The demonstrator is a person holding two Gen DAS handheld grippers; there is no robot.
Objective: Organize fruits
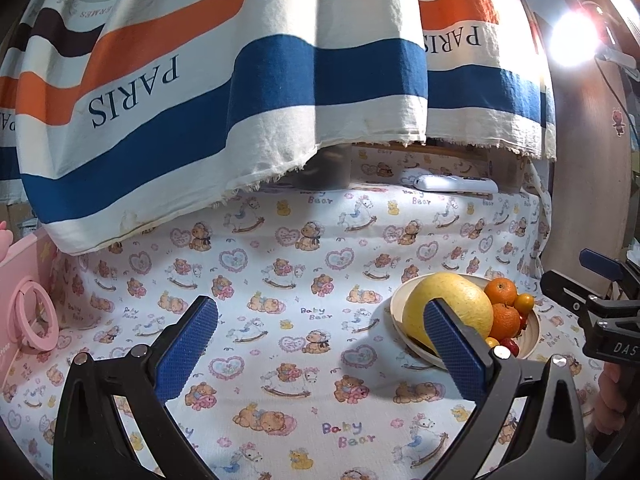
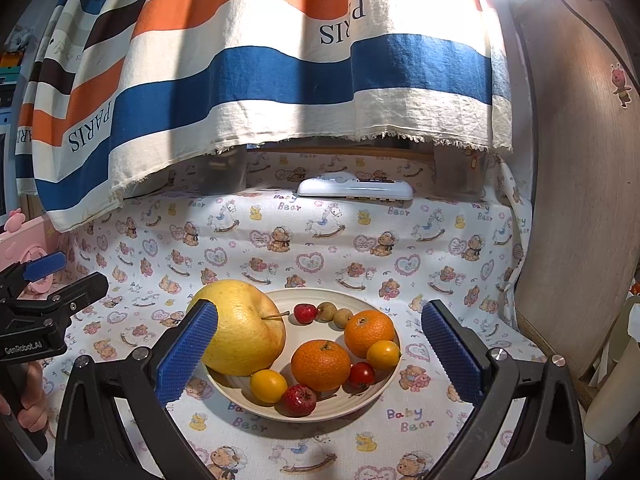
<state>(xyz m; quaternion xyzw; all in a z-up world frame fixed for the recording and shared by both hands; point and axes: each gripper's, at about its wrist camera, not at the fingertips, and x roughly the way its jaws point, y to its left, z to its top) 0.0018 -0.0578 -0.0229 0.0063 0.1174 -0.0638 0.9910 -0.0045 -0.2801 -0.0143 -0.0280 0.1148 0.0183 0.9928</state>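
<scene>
A cream bowl (image 2: 372, 394) of mixed fruit sat on the tabletop (image 2: 280, 240), which was covered with a bear-print cloth, directly ahead of the right hand-held gripper (image 2: 320, 354), whose blue-padded fingers (image 2: 188, 352) stood wide apart and held nothing. Between those fingers, the bowl held a large yellow fruit (image 2: 244, 328) with a short stem, resting against the bowl's left side just behind the left pad. To its right lay two oranges (image 2: 320, 364), one nearer the gripper and one farther back, with two small yellow fruits (image 2: 269, 385), a cherry tomato (image 2: 362, 373), two small red fruits (image 2: 300, 399) and two little brown round fruits (image 2: 343, 317) scattered around them.

The left hand-held gripper (image 1: 320, 344) was also spread wide and empty, poised over bare cloth to the left of the bowl (image 1: 400, 304); its right finger (image 1: 454, 344) overlapped the yellow fruit (image 1: 452, 308) in the left wrist view, but contact could not be judged. A person's hand (image 2: 28, 396) gripped its handle at the left edge of the right wrist view.

Well beyond both grippers, a white remote control (image 2: 355, 190) lay near the back of the tabletop, beneath the frayed hem of a hanging striped cloth (image 2: 256, 64) printed with "PARIS". A bright lamp (image 1: 574, 38) glared at upper right.
</scene>
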